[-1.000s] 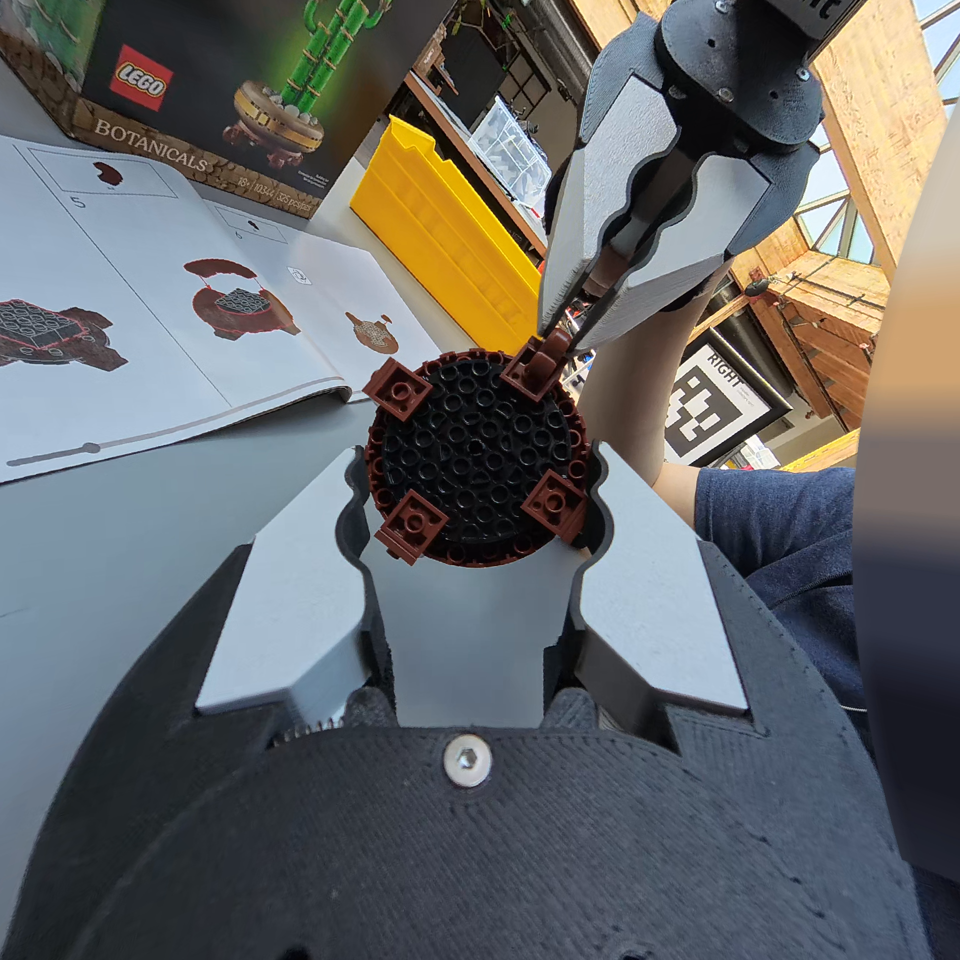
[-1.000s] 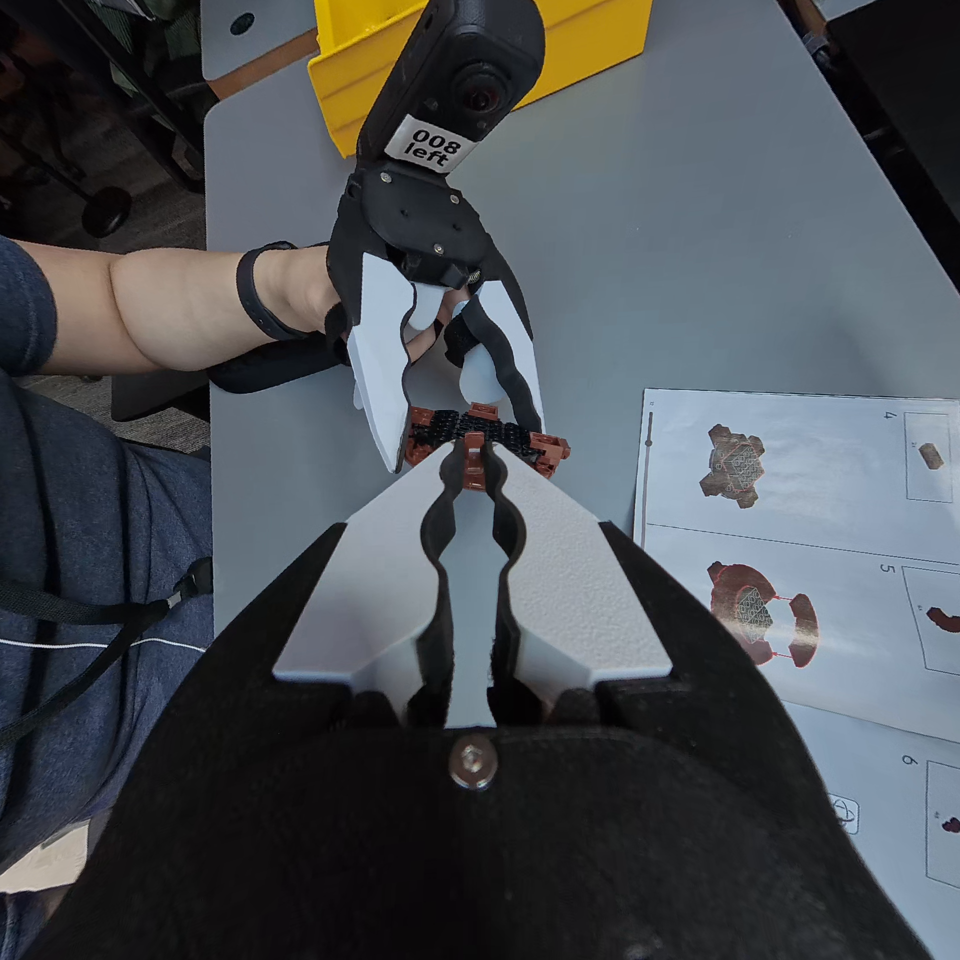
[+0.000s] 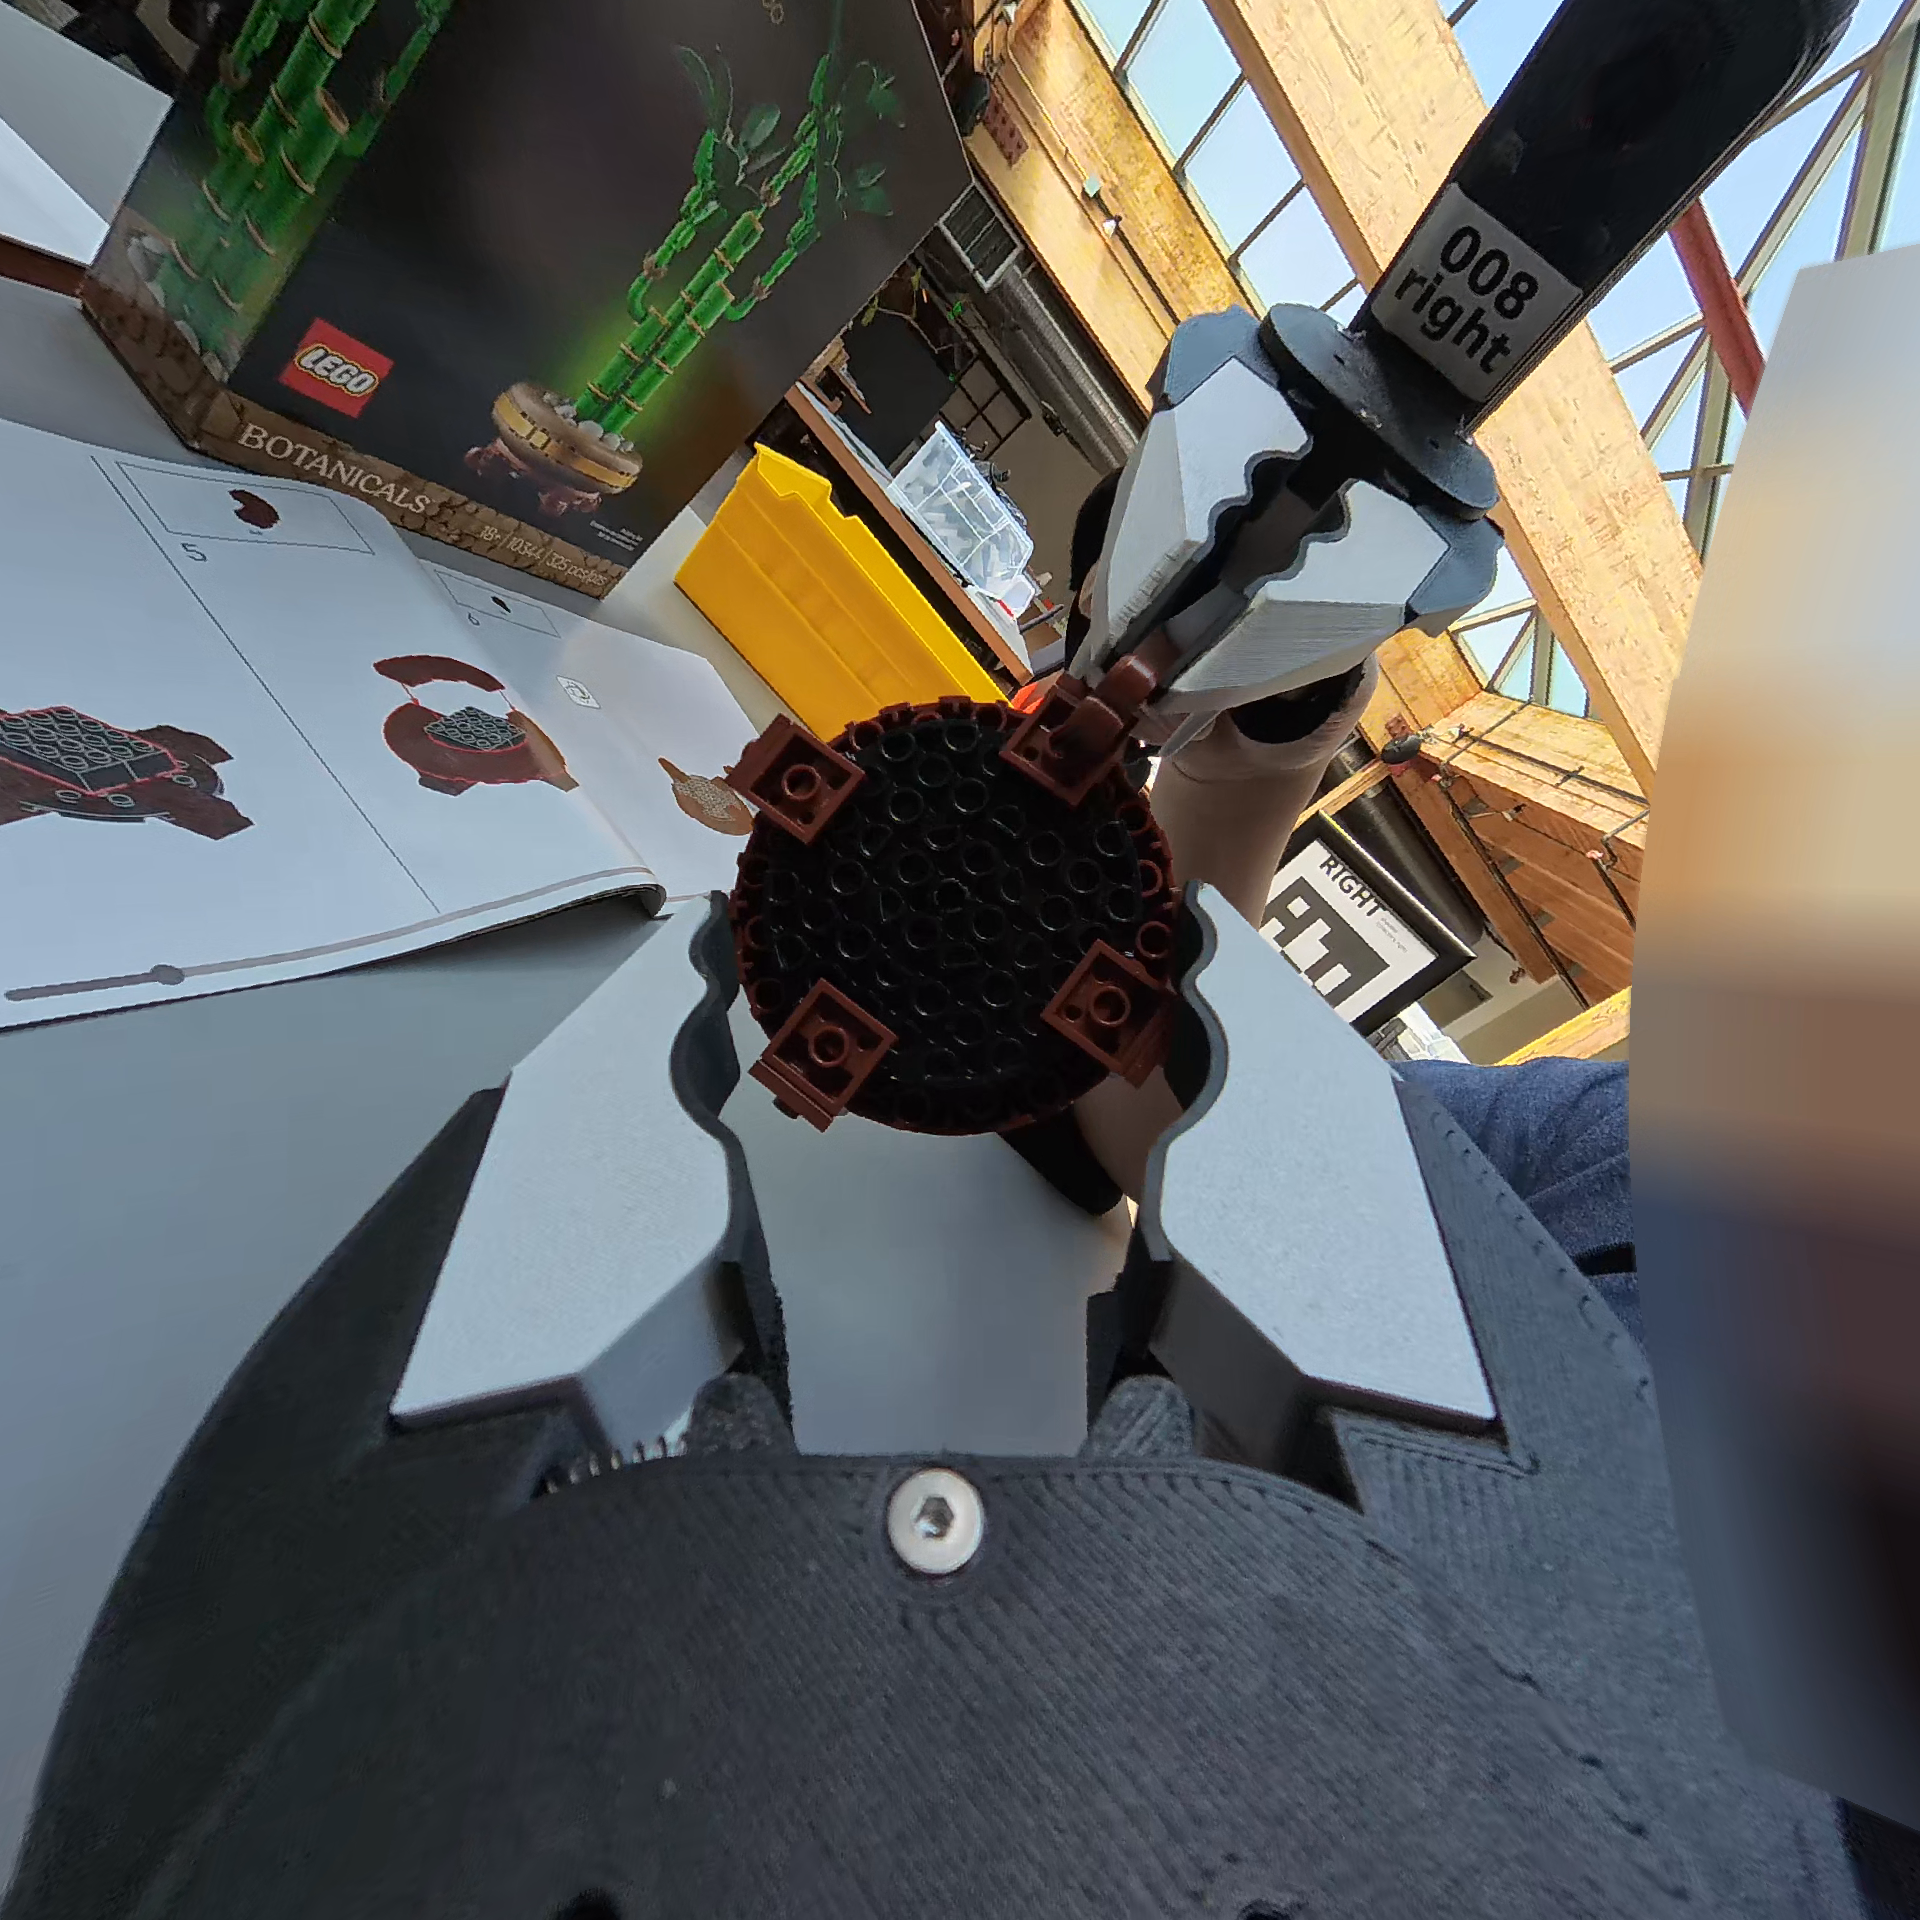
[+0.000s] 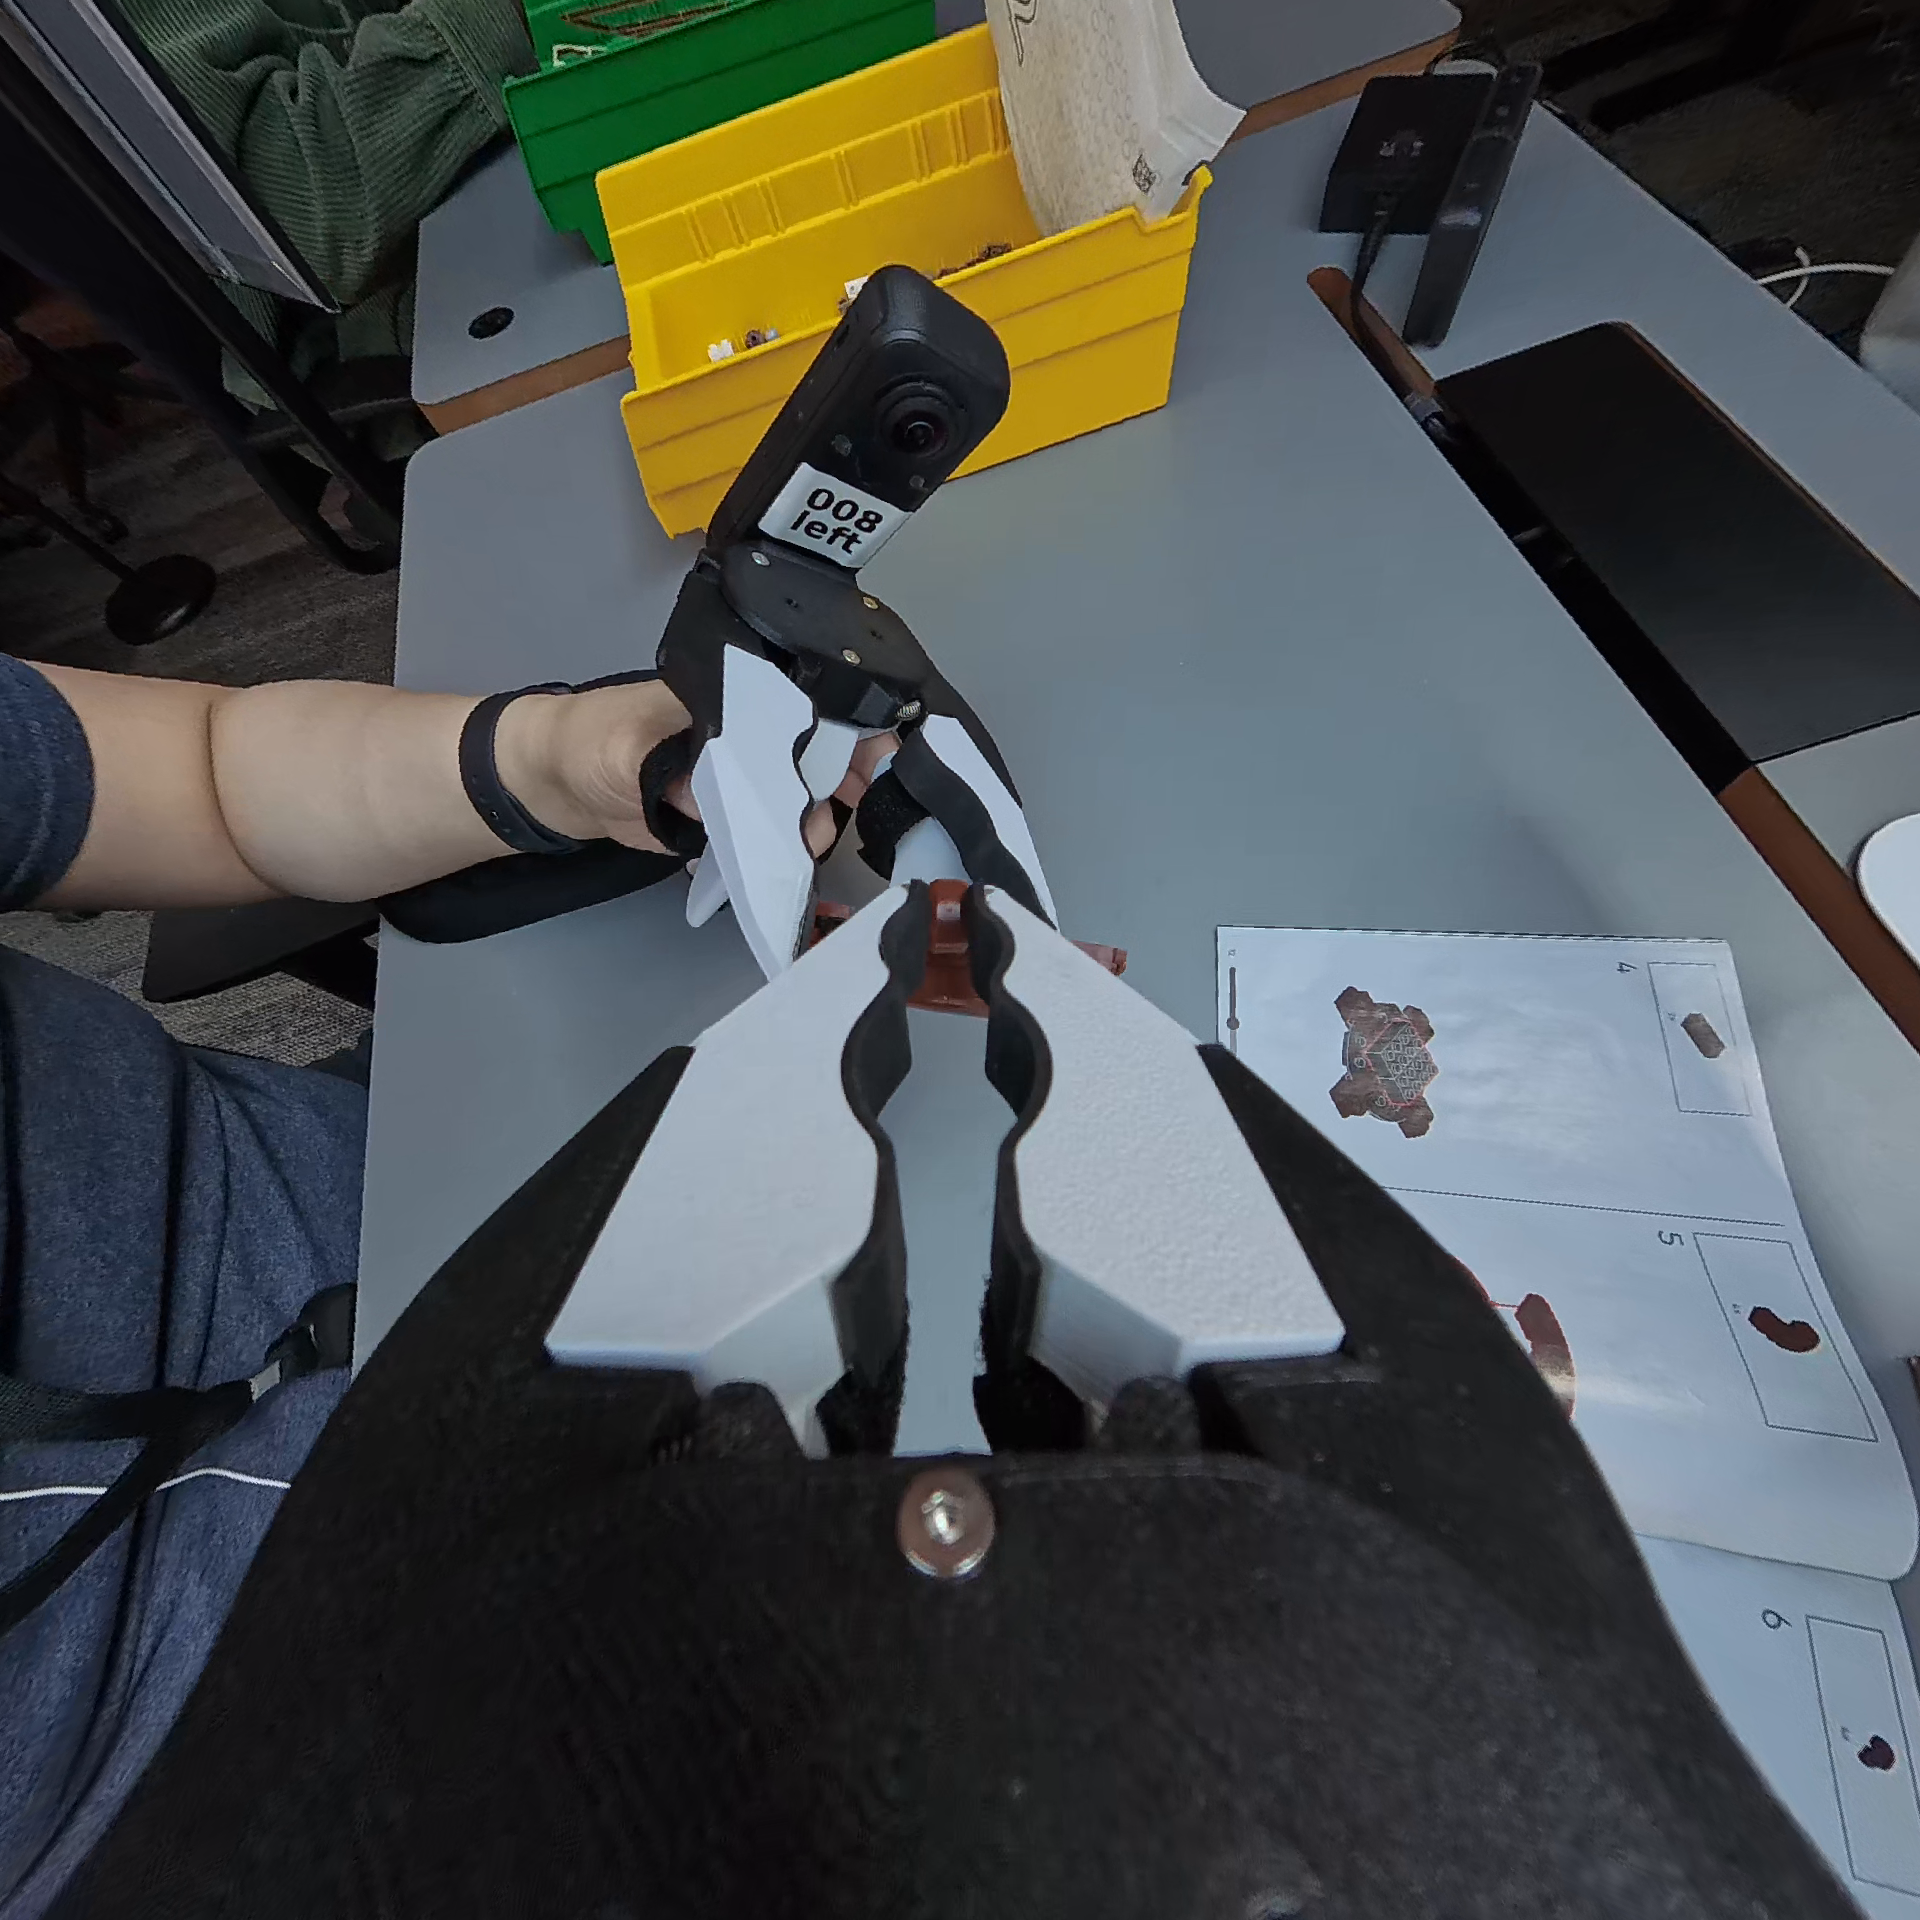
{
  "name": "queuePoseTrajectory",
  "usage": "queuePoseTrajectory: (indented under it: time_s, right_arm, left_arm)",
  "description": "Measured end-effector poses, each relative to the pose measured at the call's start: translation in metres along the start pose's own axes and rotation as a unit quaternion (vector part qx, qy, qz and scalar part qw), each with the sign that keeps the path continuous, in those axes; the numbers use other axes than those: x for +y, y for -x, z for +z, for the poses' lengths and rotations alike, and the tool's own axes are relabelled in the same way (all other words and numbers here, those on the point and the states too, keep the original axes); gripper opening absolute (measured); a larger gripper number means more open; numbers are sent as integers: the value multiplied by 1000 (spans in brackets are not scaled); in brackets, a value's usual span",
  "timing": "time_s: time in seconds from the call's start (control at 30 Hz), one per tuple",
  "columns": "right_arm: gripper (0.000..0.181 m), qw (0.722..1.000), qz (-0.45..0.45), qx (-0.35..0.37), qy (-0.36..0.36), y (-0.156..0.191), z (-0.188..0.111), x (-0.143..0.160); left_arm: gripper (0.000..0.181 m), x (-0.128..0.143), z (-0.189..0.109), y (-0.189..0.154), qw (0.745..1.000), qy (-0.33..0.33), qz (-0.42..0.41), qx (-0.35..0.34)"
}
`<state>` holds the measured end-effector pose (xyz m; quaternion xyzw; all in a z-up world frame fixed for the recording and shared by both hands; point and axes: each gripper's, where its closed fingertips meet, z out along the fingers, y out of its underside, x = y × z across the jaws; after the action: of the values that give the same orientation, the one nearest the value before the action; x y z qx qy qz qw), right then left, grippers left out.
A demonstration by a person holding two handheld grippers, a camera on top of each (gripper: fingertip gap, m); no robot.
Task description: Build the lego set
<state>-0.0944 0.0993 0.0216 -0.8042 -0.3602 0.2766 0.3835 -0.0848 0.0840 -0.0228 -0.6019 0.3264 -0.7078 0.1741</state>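
My left tongs (image 3: 951, 925) are clamped on the round base (image 3: 951, 914), lifted off the desk (image 4: 1299, 644) underside up; my right tongs (image 4: 945, 914) are closed on a small brown piece (image 3: 1117, 691) at the base's far rim. I judge the build early: four brown corner plates (image 3: 798, 779) are seated. The manual (image 4: 1558, 1195) at the desk's right edge lies open at early steps, and parts remain in the yellow bin (image 4: 904, 260) at the far edge.

On the table (image 4: 1299, 644), the instruction booklet (image 4: 1538, 1195) lay open to the right of the two grippers, the bin (image 4: 914, 270) stood behind them with a second bin (image 4: 665, 104) behind it, and the set's box (image 3: 540, 260) stood behind the booklet.
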Motion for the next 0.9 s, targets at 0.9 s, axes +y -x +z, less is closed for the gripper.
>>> queuePoseTrajectory:
  time_s: [0.9]
  right_arm:
    - [6, 995, 60, 6, -77, -9, 4, -21]
  left_arm:
    - [83, -20, -9, 1, 997, -78, 4, 5]
